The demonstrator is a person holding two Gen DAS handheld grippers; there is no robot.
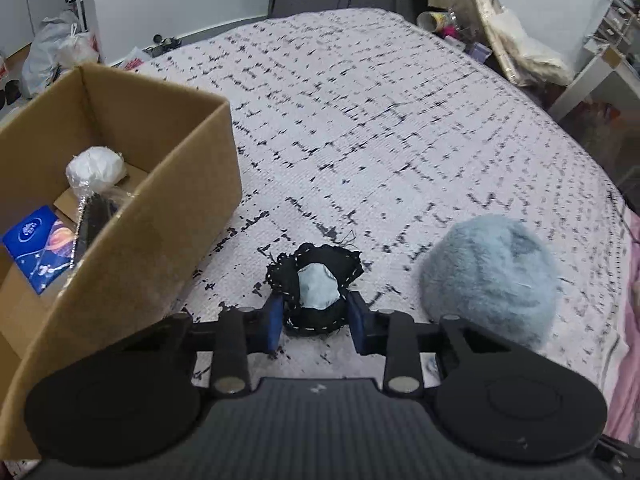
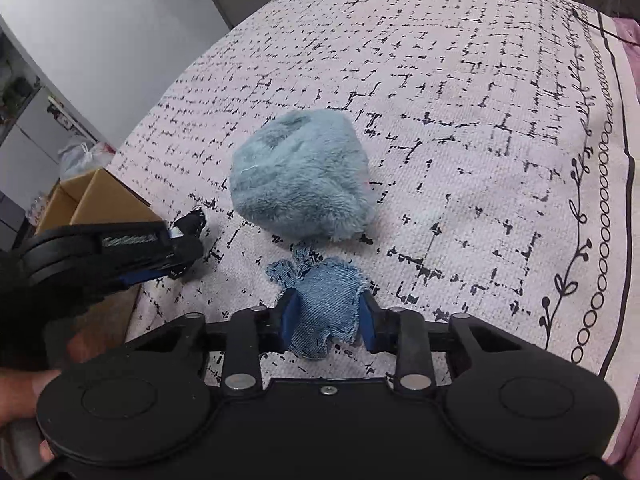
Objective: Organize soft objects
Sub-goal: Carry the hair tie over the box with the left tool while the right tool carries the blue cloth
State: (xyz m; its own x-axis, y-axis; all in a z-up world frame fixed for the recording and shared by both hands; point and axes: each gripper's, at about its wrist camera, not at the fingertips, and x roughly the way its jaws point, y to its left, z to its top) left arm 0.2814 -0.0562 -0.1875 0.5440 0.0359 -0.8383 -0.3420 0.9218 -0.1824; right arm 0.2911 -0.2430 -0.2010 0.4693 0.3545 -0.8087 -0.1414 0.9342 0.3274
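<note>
On the patterned bed cover, my left gripper point(image 1: 315, 316) is shut on a small black fabric pouch point(image 1: 316, 280) with white stitching and a pale blue patch; its blue pads press both sides. A fluffy light-blue plush ball point(image 1: 490, 280) lies to its right. In the right wrist view my right gripper point(image 2: 328, 320) is shut on a frayed blue denim pouch point(image 2: 326, 304), just in front of the plush ball point(image 2: 298, 180). The left gripper point(image 2: 176, 252) shows at the left there, beside the black pouch point(image 2: 192, 220). An open cardboard box point(image 1: 176, 200) stands at the left.
The box holds a white wrapped ball point(image 1: 96, 168), a blue packet point(image 1: 38, 248) and a dark item. The bed cover point(image 1: 380, 120) stretches far ahead. Bags and clutter point(image 1: 60, 48) sit on the floor at the left, shelves and bags point(image 1: 520, 48) at the right.
</note>
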